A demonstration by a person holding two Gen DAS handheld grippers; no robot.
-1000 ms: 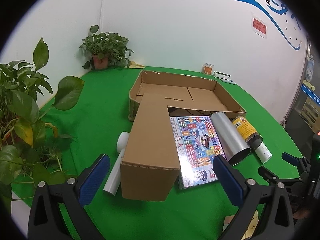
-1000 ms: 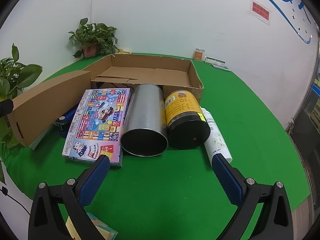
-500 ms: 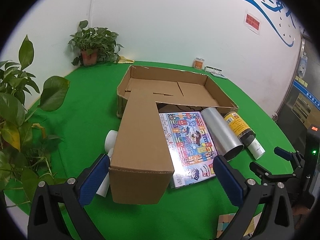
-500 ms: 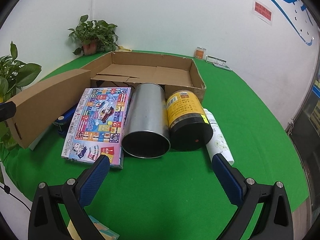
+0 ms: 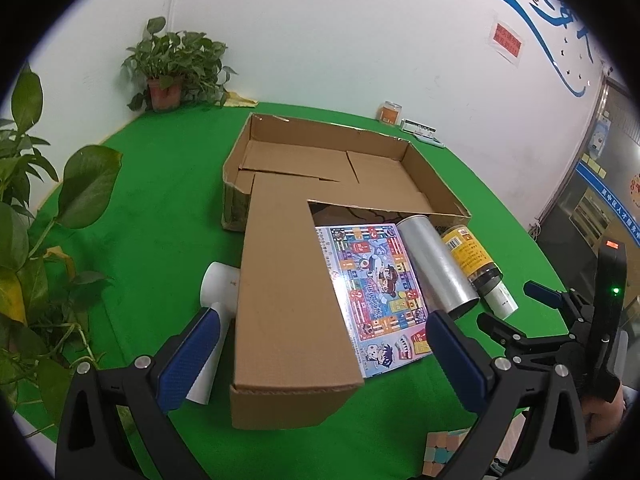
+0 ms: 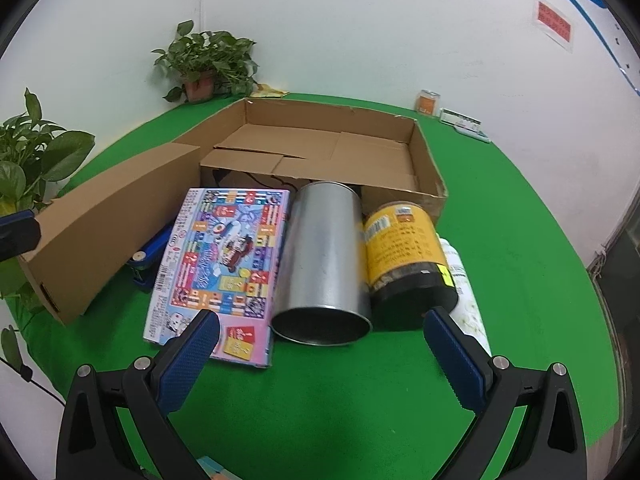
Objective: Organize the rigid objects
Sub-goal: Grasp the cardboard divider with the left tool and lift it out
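On the green table [image 6: 500,208], just in front of the open cardboard box [image 6: 328,148], the rigid items lie in a row, side by side: colourful game box [image 6: 222,264] flat, steel tin [image 6: 324,260] on its side with open mouth toward the right wrist camera, yellow-label jar [image 6: 404,256] on its side touching the tin, white printed bottle [image 6: 466,300] beyond the jar, mostly hidden by it. Blue stapler-like item [image 6: 150,258] pokes out from under the game box's left edge; can't identify it for sure. Box's long flap [image 6: 108,216] folds out to the left, its end cut off behind a blue pad at frame edge.

Left wrist view: same flap [image 5: 288,300] fills the centre and covers the game box's [image 5: 376,284] left side. White cylinder [image 5: 216,312] lies left of the flap, lower end hidden behind the left finger. Pastel cube [image 5: 442,452] at bottom edge, partly cut off.

Right gripper [image 6: 320,344]: jaws wide, holding nothing, above bare table short of the tin's mouth. Left gripper [image 5: 320,344]: jaws wide, empty, straddling the flap's near end without touching. Right gripper also visible at far right of the left view [image 5: 508,308], fingers spread.

Background: potted plant [image 6: 204,64] by the wall, leafy plant [image 5: 36,216] at left edge, small orange jar [image 6: 428,102] at the back. Wall text is cut off.
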